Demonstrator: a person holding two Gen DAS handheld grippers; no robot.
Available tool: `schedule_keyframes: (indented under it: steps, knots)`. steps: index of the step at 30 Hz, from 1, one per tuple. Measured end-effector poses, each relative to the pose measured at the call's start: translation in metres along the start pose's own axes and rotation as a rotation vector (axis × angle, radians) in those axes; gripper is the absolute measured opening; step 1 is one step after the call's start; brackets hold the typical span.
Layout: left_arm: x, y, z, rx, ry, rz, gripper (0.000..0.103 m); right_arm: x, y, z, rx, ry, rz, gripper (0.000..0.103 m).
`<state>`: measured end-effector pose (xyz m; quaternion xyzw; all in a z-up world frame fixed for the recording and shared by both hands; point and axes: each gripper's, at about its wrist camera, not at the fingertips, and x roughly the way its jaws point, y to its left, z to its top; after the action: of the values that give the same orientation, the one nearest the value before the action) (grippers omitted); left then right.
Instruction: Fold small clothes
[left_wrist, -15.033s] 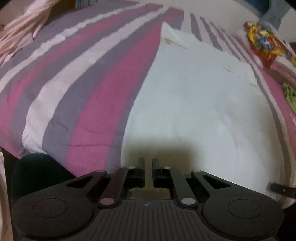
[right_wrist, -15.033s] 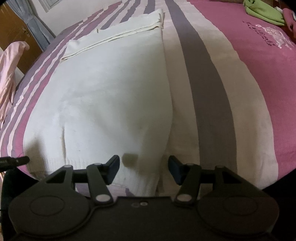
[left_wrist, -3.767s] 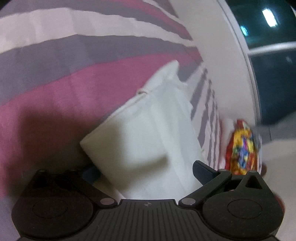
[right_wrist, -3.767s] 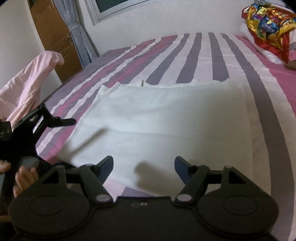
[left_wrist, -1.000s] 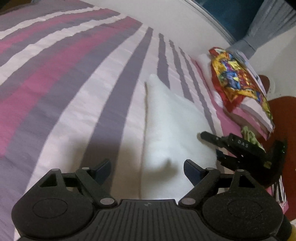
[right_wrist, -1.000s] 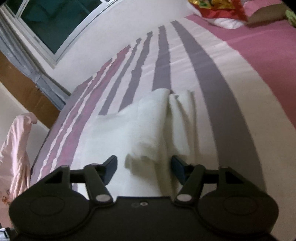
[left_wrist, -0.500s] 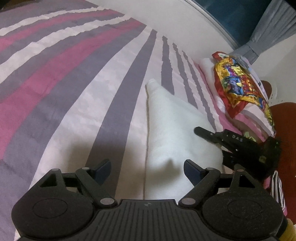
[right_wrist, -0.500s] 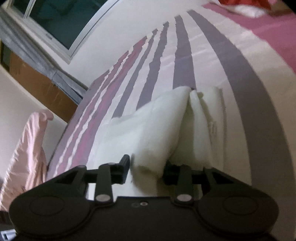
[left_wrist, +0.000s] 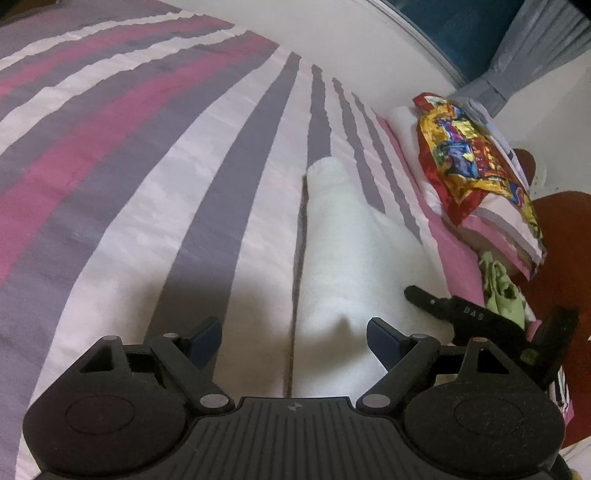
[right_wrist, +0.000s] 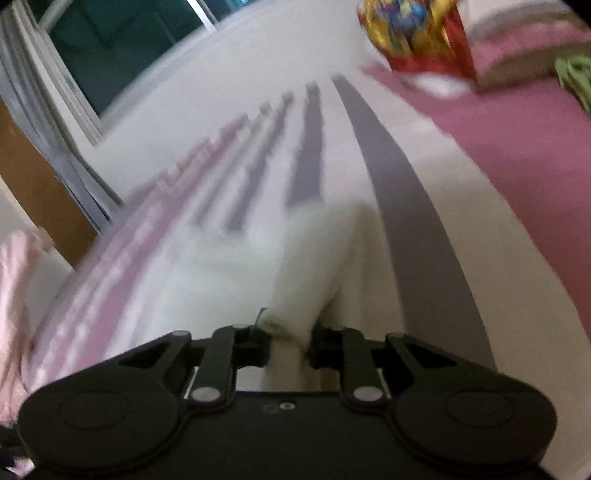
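The white garment lies folded in a long narrow shape on the striped bedspread. My left gripper is open and empty, with its near end between the fingers. In the right wrist view, which is blurred, my right gripper is shut on a bunched fold of the white garment and holds it raised. The right gripper also shows in the left wrist view, at the garment's right edge.
A colourful red-and-yellow bag lies on folded pink and white linen at the far right. A green cloth lies beside it. A pink garment hangs at the left. A window and curtain stand beyond the bed.
My right gripper has closed on the garment's fold and swung, blurring its view. The garment looks narrower in the left wrist view. My left gripper stays open and has barely moved.
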<state>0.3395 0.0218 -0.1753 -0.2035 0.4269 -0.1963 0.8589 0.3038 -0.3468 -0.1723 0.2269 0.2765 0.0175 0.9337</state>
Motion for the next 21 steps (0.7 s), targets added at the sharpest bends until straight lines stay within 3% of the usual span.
schedule_keyframes:
  steps: [2, 4, 6, 7, 10, 15, 19, 21]
  knots:
    - [0.000, -0.002, -0.001, 0.009, 0.005, 0.000, 0.085, -0.003, -0.002, 0.002, 0.010, 0.000, 0.002, 0.020]
    - [0.003, -0.003, -0.001, 0.014, 0.015, -0.001, 0.085, -0.010, -0.002, 0.004, 0.054, 0.031, 0.047, 0.035]
    - [0.005, -0.006, -0.002, 0.023, 0.016, 0.005, 0.085, -0.020, -0.004, -0.003, 0.109, 0.063, 0.121, 0.065]
    - [0.006, -0.007, -0.003, 0.026, 0.016, 0.006, 0.085, -0.024, -0.001, -0.006, 0.103, 0.068, 0.120, 0.067]
    - [0.004, -0.011, -0.006, 0.039, 0.014, 0.005, 0.085, -0.039, 0.000, -0.021, 0.091, 0.113, 0.116, 0.060]
    - [-0.004, -0.013, -0.009, 0.047, 0.007, 0.012, 0.085, -0.055, 0.002, -0.039, 0.106, 0.145, 0.078, 0.034]
    - [-0.008, -0.013, -0.010, 0.054, 0.004, 0.018, 0.085, -0.059, 0.001, -0.043, 0.132, 0.169, 0.080, 0.031]
    - [-0.010, -0.012, -0.010, 0.059, 0.003, 0.020, 0.085, -0.060, 0.007, -0.044, 0.089, 0.178, 0.069, 0.014]
